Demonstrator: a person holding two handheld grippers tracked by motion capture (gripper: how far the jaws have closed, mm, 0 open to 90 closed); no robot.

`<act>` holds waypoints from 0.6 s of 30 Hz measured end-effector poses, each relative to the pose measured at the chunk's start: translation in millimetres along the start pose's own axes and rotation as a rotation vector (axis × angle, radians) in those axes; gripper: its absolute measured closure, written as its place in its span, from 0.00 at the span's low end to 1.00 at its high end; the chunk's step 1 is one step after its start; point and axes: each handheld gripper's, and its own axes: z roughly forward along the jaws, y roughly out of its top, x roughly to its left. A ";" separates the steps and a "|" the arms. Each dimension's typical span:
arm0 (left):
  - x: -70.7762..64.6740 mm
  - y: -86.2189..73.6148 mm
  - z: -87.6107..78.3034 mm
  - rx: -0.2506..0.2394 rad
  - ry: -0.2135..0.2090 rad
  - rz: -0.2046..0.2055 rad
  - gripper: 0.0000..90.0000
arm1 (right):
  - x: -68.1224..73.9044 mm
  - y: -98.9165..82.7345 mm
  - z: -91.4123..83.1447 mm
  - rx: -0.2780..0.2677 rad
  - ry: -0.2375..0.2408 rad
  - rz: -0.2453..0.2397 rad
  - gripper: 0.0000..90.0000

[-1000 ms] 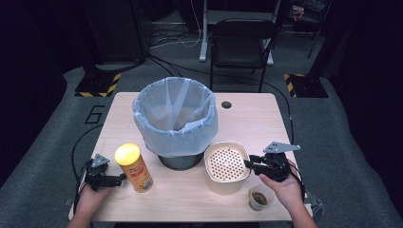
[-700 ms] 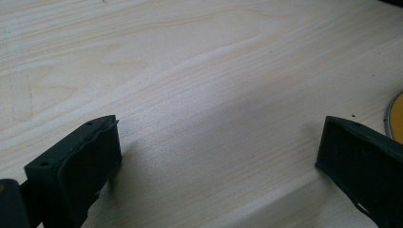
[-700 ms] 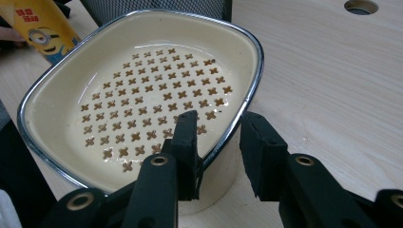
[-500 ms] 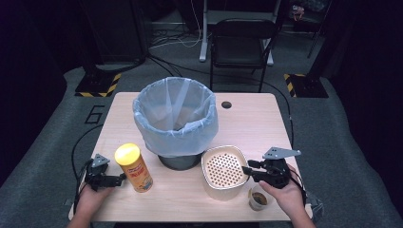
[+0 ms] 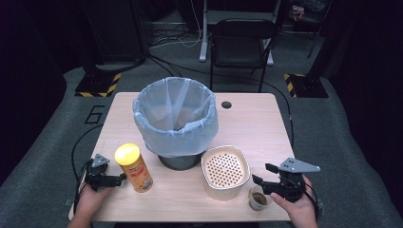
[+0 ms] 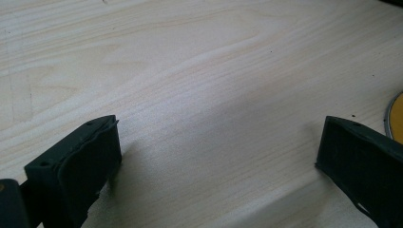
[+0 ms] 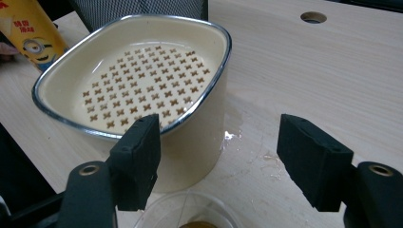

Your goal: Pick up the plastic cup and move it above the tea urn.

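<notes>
The cream rounded-rectangular container with a perforated insert and metal rim stands upright on the pale wooden table, just in front of the bag-lined bin; its long axis runs front to back. The right gripper, jaws just opened with nothing between them, sits beside it, above a small clear cup. The left gripper stands wide open beside the yellow canister.

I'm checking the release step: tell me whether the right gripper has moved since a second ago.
Yes. The right gripper has drawn back from the strainer bowl, toward the table's right edge, beside the small cup. Its jaws have just been opening, nothing between them.
</notes>
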 end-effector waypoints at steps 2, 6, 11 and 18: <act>0.0 0.0 0.0 0.000 0.000 0.000 0.01 | -0.1 -3.6 -0.2 0.003 0.000 -0.005 0.33; 0.0 0.0 0.0 0.000 0.000 0.000 0.01 | 4.9 -18.0 5.1 0.027 0.019 -0.033 0.27; -0.1 0.0 0.0 -0.001 0.000 0.000 0.01 | 8.9 -27.1 8.8 0.042 0.023 -0.055 0.25; 0.0 0.0 0.0 0.000 0.000 0.000 0.01 | 10.9 -40.0 10.0 0.061 0.018 -0.074 0.23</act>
